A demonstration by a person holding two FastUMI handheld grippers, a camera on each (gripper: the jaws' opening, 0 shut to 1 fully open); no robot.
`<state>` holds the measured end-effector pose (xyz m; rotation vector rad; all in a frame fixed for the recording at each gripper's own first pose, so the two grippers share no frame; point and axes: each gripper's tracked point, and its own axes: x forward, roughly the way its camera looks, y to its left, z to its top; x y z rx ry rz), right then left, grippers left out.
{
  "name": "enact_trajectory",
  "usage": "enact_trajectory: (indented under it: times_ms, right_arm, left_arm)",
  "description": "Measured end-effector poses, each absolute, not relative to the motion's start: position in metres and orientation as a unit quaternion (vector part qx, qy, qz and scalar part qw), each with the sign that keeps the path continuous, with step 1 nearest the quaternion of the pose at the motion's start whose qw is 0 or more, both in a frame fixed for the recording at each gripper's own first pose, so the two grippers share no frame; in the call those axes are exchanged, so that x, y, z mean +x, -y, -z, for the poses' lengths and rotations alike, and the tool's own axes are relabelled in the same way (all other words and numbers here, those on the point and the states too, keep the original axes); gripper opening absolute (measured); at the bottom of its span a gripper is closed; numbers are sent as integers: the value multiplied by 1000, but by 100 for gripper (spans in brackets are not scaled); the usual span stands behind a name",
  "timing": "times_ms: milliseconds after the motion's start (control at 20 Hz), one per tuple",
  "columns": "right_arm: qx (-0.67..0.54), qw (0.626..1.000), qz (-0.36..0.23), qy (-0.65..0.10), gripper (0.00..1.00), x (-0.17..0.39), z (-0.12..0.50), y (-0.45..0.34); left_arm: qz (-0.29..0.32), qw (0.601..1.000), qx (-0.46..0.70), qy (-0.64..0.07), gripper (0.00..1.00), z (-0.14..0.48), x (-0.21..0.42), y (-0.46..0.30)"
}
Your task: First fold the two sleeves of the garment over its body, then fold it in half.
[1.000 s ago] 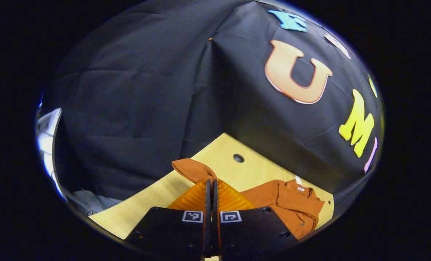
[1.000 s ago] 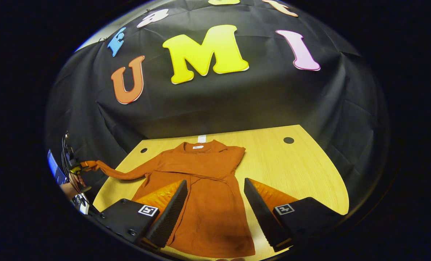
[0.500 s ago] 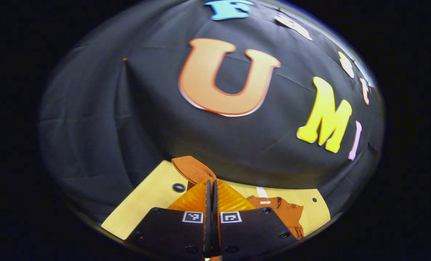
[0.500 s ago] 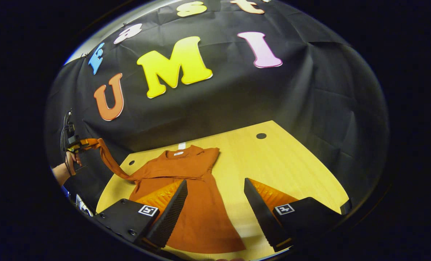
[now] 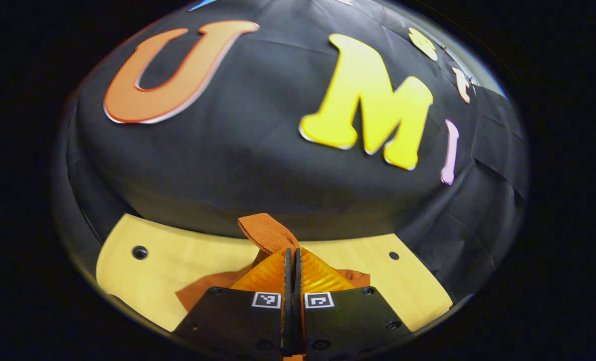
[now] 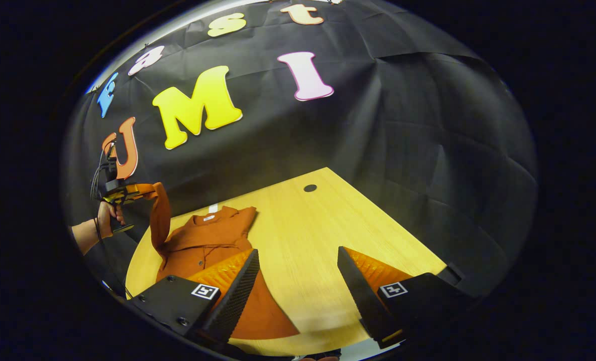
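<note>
The rust-orange long-sleeved garment (image 6: 212,250) lies on the pale wooden table (image 6: 318,235), collar toward the booth wall, hem toward the camera in the right gripper view. Its far sleeve looks already laid across the chest, judging by the fold line there. The other sleeve (image 6: 160,218) is lifted off the table, rising in a loop from the shoulder up to the left tool (image 6: 127,192), which a hand (image 6: 108,218) holds well above the table's edge.

In the left gripper view the left tool (image 5: 292,258) has its fingers pressed together on the ribbed cuff (image 5: 265,233), which sticks out just past the tips. The right tool (image 6: 298,271) hangs with its fingers spread wide and nothing between them, over the hem and the bare table beside it.

The step in hand is probably carrying this sleeve over the body. The risks:

- Only the cuff end is pinched, so it could slip free mid-swing and the sleeve would drop in a heap.
- With the sleeve held high and nothing pinning the body, the pull could drag the shoulder and shift the garment or disturb the sleeve already folded.
- Released too early, the sleeve may land twisted or short of the chest, spoiling the later half fold.
</note>
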<state>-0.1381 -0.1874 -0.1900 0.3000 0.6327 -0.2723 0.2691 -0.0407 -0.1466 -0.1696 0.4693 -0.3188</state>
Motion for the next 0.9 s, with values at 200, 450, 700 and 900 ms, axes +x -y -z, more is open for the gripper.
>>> enact_trajectory:
  times_ms: [200,450,700,900]
  right_arm:
    - [133,926,177,-305,100,-168,168,215]
    - [113,917,219,-313,98,-201,153,236]
    - [113,908,237,-327,100,-222,155,238]
    - [116,909,233,-326,99,-213,151,235]
  left_arm:
    - [178,943,-63,-274,3,214,278,107]
    - [169,928,-13,-332,4,296,269,139]
    - [152,919,51,-360,6,337,268,141]
    - [159,917,88,-356,12,346,260,164]
